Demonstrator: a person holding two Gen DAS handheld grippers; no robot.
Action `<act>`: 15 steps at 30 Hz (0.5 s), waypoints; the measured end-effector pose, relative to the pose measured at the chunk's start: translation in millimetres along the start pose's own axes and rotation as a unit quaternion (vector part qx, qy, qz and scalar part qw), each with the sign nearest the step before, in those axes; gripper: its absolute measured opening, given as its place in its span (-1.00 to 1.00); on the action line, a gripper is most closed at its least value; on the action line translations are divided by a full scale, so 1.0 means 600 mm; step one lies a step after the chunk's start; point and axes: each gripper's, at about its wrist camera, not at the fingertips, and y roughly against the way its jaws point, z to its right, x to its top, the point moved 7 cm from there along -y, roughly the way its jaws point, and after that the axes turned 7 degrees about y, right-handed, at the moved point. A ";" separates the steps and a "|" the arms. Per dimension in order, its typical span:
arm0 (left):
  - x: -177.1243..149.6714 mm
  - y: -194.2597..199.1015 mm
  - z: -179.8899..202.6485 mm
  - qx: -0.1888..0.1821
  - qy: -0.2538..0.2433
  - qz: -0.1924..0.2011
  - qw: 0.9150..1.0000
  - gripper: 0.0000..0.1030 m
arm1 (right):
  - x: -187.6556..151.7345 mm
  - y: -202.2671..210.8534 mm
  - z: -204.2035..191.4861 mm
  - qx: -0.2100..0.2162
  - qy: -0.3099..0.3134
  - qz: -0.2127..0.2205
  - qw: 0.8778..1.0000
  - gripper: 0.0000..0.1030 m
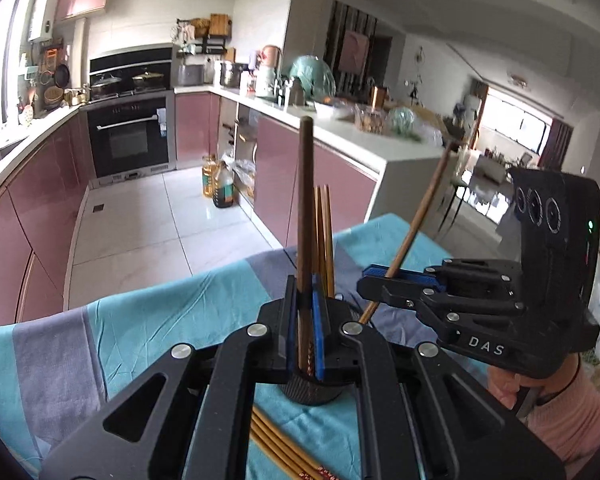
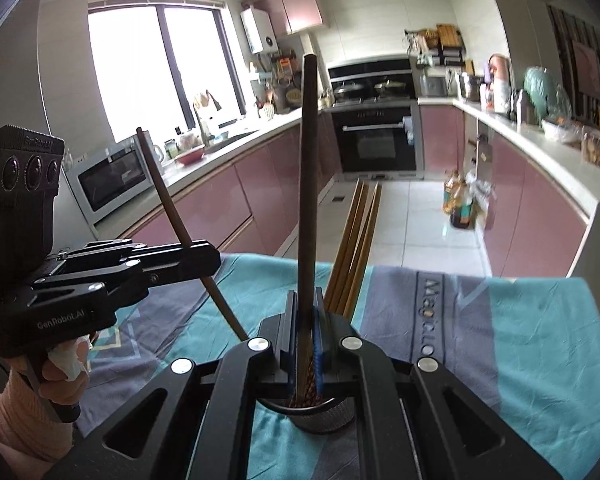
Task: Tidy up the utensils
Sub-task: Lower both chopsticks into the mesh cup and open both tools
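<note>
Turquoise-and-grey cloth (image 1: 148, 320) covers the table across the lower half of both views, likely to give the utensils a soft bed. On it, low centre, stands a dark round holder (image 2: 320, 416), already keeping several pale chopsticks (image 2: 354, 248) upright. Each tool is clamped tight on one dark chopstick: the left gripper (image 1: 306, 320) pinches a brown stick (image 1: 304, 208) nearly upright with its patterned tip at the holder's mouth, and the right gripper (image 2: 305, 332) holds its own dark stick (image 2: 306, 184) the same way, apparently so both can drop in tip-first. More pale chopsticks (image 1: 276, 444) lie flat at the bottom of the left view, unsorted. Gripper bodies hide most of the holder; how deep either tip sits inside cannot be told.
</note>
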 end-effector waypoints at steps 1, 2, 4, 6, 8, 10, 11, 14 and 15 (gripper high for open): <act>-0.002 -0.004 -0.001 0.001 -0.002 -0.005 1.000 -0.86 | -0.001 -0.004 0.001 0.002 -0.003 -0.005 1.000 -0.88; -0.004 -0.010 -0.002 0.001 -0.004 -0.011 1.000 -0.86 | -0.005 -0.010 0.002 0.007 -0.006 -0.013 1.000 -0.88; -0.009 -0.024 0.000 0.004 -0.010 -0.026 1.000 -0.86 | -0.008 -0.018 0.005 0.009 -0.011 -0.021 1.000 -0.88; -0.011 -0.036 -0.004 0.005 -0.012 -0.037 0.999 -0.86 | -0.012 -0.027 0.008 0.012 -0.016 -0.030 0.999 -0.87; -0.014 -0.050 -0.007 0.010 -0.011 -0.047 0.999 -0.86 | -0.014 -0.036 0.013 0.009 -0.021 -0.035 0.999 -0.87; -0.013 -0.062 -0.011 0.012 -0.011 -0.053 0.998 -0.86 | -0.013 -0.040 0.018 0.008 -0.029 -0.037 0.999 -0.86; -0.009 -0.069 -0.014 0.013 -0.010 -0.054 0.998 -0.86 | -0.012 -0.042 0.023 0.008 -0.032 -0.038 0.999 -0.86; -0.005 -0.084 -0.019 0.020 -0.010 -0.058 0.998 -0.85 | -0.009 -0.048 0.027 0.001 -0.035 -0.040 0.999 -0.85; -0.005 -0.089 -0.021 0.021 -0.008 -0.060 0.998 -0.85 | -0.008 -0.050 0.028 -0.001 -0.035 -0.041 0.999 -0.84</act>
